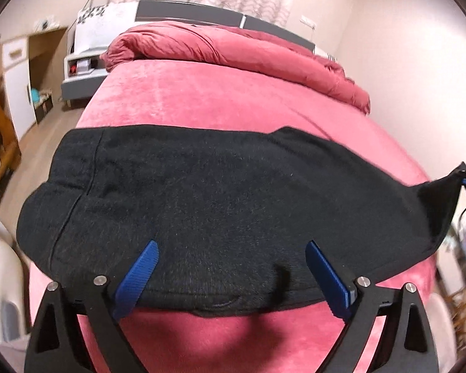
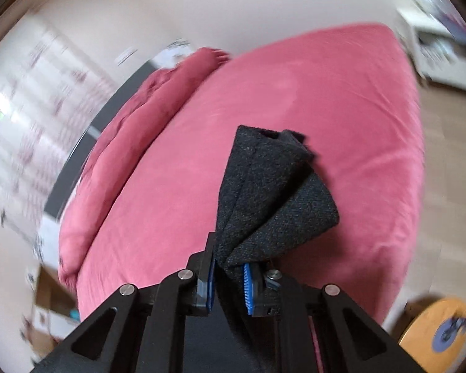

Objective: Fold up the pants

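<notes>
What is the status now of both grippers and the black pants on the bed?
Left gripper open above the black pants, not gripping. Right gripper shut on a bunched end of the pants, lifted above the pink bed. Nothing in the way.

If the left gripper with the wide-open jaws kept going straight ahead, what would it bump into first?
Most likely the black pants: they lie right ahead of the left gripper, spread on the pink bed.

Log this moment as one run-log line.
task: fold pants | left hand-held gripper: open above pants | right hand-held gripper: shut on bunched pants end, lifted off bed | fold: unfinished
</notes>
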Action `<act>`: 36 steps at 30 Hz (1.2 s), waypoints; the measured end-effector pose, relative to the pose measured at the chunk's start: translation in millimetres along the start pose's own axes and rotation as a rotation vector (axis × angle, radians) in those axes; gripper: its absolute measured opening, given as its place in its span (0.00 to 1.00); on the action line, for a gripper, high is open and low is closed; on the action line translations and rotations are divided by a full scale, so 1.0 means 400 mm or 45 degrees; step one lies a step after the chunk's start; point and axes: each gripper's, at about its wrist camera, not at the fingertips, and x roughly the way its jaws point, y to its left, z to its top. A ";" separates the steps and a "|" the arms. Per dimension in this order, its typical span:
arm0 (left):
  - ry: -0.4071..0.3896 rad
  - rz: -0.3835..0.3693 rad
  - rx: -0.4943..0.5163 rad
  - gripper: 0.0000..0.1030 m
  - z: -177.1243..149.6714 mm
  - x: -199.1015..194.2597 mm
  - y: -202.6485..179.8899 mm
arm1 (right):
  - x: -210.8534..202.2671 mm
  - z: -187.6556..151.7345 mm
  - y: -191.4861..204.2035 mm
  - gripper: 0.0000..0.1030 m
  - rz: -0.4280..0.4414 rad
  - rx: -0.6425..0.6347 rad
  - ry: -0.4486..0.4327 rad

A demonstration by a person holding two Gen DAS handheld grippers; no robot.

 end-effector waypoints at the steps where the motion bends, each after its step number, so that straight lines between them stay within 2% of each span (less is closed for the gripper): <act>1: -0.011 -0.002 -0.018 0.94 0.000 -0.009 0.006 | -0.003 -0.007 0.047 0.13 0.012 -0.067 -0.002; 4: -0.030 -0.009 -0.049 0.95 -0.005 -0.028 0.017 | -0.005 -0.055 0.214 0.13 0.074 -0.332 -0.016; 6: -0.044 -0.020 -0.075 0.95 -0.009 -0.040 0.024 | -0.008 -0.131 0.338 0.13 0.111 -0.614 -0.016; 8: -0.052 -0.039 -0.106 0.96 -0.009 -0.046 0.034 | -0.006 -0.263 0.456 0.13 0.167 -0.958 -0.001; 9: -0.052 -0.045 -0.119 0.96 -0.010 -0.049 0.037 | 0.000 -0.326 0.485 0.13 0.194 -1.085 0.025; 10: -0.051 -0.050 -0.130 0.97 -0.011 -0.051 0.038 | 0.018 -0.429 0.526 0.14 0.231 -1.273 0.086; 12: -0.050 -0.057 -0.137 0.97 -0.012 -0.055 0.036 | 0.073 -0.586 0.551 0.14 0.242 -1.508 0.229; 15: -0.044 -0.072 -0.120 0.97 -0.010 -0.061 0.024 | 0.175 -0.771 0.521 0.14 0.134 -1.744 0.431; 16: -0.044 -0.075 -0.116 0.97 -0.011 -0.065 0.022 | 0.200 -0.813 0.505 0.16 0.099 -1.778 0.476; 18: -0.053 -0.086 -0.107 0.98 -0.014 -0.073 0.016 | 0.206 -0.851 0.479 0.16 0.082 -1.787 0.467; 20: -0.061 -0.089 -0.103 0.99 -0.019 -0.073 0.006 | 0.193 -0.837 0.470 0.16 0.104 -1.730 0.431; 25: -0.018 -0.158 -0.087 0.99 -0.026 -0.053 -0.045 | 0.162 -0.795 0.434 0.16 0.180 -1.546 0.446; 28: -0.013 -0.194 -0.039 0.99 -0.029 -0.054 -0.082 | 0.119 -0.838 0.419 0.16 0.234 -1.572 0.439; 31: 0.001 -0.211 0.012 0.99 -0.025 -0.050 -0.117 | 0.106 -0.880 0.411 0.16 0.198 -1.652 0.426; 33: 0.015 -0.234 0.006 0.99 -0.020 -0.045 -0.134 | 0.106 -0.861 0.419 0.20 0.238 -1.591 0.456; 35: 0.029 -0.281 -0.022 0.99 -0.007 -0.038 -0.153 | 0.099 -0.830 0.413 0.25 0.321 -1.423 0.555; 36: 0.029 -0.293 -0.030 0.99 0.000 -0.036 -0.160 | 0.097 -0.814 0.410 0.32 0.351 -1.335 0.581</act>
